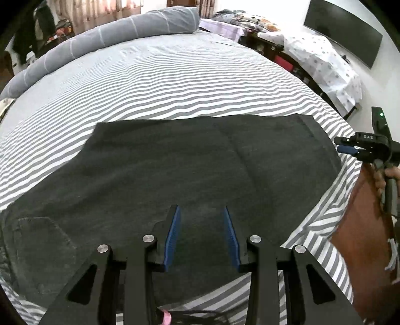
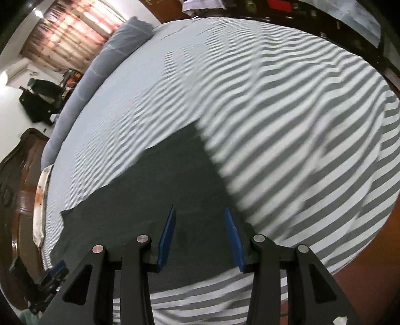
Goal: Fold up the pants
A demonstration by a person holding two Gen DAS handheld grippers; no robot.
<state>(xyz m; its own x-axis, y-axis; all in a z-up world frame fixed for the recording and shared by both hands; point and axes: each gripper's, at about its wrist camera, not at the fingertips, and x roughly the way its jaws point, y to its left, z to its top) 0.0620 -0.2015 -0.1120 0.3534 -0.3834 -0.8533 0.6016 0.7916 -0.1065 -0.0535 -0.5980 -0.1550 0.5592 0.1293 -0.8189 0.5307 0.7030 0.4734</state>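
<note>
Striped grey-and-white bedsheet (image 1: 162,82) covers a wide bed; a long grey bolster (image 1: 105,37) lies along its far edge, with patterned curtains (image 1: 100,10) behind it. At the right, a dark flat screen (image 1: 345,30) hangs on a white wall above a spotted white cloth (image 1: 325,62).

Dark pants (image 1: 175,170) lie flat on the near part of the sheet, folded into a broad slab running left to right. A patch pocket (image 1: 42,237) shows at the near left end; a seamed band runs along the far right end.

Left gripper (image 1: 202,210) hovers above the near middle of the pants, pointing steeply down. Its blue pads (image 1: 172,237) stand apart with only cloth visible beyond them — nothing pinched.

Right gripper (image 2: 198,211) sits over the right end of the pants, near the corner where the dark cloth meets the stripes. Its jaws are likewise spread, pads clear of the fabric. The right-wrist view is smeared by motion blur. From the left wrist view, this gripper appears just past the right edge of the pants, held by a hand (image 1: 392,172).

Bare wooden bed frame (image 1: 360,225) shows at the near right.
</note>
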